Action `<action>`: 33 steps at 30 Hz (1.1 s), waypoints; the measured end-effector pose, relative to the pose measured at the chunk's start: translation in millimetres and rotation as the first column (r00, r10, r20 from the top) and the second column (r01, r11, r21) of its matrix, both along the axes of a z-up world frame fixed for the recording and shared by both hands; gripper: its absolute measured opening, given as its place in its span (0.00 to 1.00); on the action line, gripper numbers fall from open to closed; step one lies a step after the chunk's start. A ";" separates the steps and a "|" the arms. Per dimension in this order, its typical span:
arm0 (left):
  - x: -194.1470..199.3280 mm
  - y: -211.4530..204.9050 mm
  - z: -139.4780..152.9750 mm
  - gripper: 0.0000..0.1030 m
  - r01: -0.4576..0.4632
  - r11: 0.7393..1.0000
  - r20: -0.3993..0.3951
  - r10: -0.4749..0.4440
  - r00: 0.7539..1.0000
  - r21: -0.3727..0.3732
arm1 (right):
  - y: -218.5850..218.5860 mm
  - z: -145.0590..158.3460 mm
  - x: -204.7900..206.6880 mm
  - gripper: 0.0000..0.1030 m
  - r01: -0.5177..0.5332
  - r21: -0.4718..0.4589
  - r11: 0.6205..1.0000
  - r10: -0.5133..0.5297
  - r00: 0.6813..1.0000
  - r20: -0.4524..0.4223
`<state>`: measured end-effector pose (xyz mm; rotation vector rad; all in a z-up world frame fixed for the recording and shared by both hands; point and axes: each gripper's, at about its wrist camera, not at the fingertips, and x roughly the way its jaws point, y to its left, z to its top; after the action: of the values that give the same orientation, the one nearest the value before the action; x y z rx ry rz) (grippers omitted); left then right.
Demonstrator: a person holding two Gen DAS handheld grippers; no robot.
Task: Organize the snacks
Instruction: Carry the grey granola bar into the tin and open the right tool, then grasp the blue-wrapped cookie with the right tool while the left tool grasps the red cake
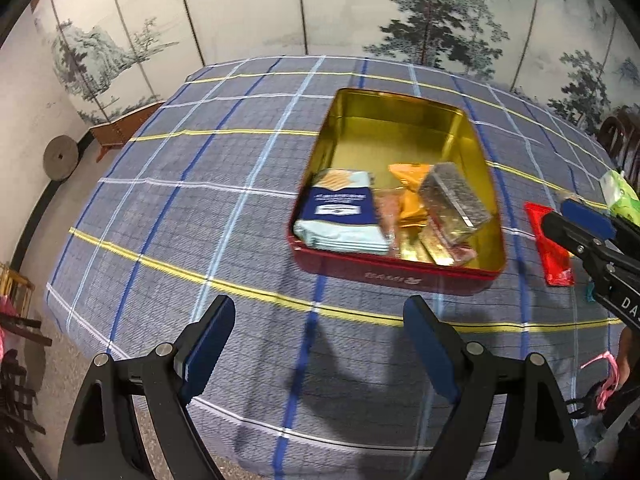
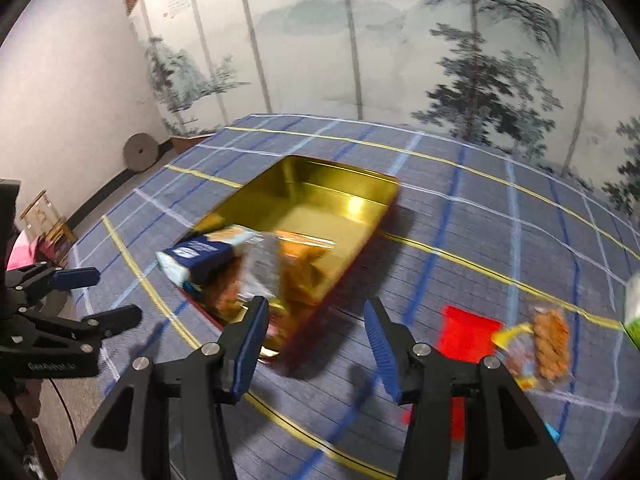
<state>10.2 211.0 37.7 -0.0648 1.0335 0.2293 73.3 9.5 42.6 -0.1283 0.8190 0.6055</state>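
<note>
1. Painted folding screen behind; table under a plaid tablecloth [image 1: 192, 208].
2. Right gripper [image 2: 316, 344]: jaws apart, empty, hovering over cloth by the tin's near corner.
3. Left gripper [image 1: 318, 344]: jaws apart, empty, short of the tin.
4. Red packet [image 2: 468, 334] lies just right of the right gripper, long axis running away from the camera; right hand is nearer.
5. Twisted-snack bag [image 2: 540, 344] beside it; green pack [image 1: 620, 196] farther right.
6. Open tin [image 1: 404, 120] is part filled; far half bare.
</note>
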 end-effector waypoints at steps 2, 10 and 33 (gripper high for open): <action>1.7 -6.3 0.2 0.81 0.017 1.000 0.003 -0.017 1.000 -0.003 | -19.5 -2.3 1.6 0.49 0.051 -0.011 0.999 -0.051 0.999 -0.015; 5.7 -33.8 -1.8 0.81 0.085 0.996 0.004 -0.085 0.996 -0.023 | -104.2 -23.1 1.1 0.49 0.261 -0.051 0.964 -0.265 0.956 -0.123; 20.3 -107.2 -13.2 0.81 0.230 0.972 -0.034 -0.232 0.972 -0.052 | -153.0 -74.3 13.8 0.31 0.400 -0.158 0.903 -0.425 0.884 -0.192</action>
<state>30.5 103.9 24.5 0.0176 1.0765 -0.0061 87.1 -143.5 -31.7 0.0143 1.0637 0.1674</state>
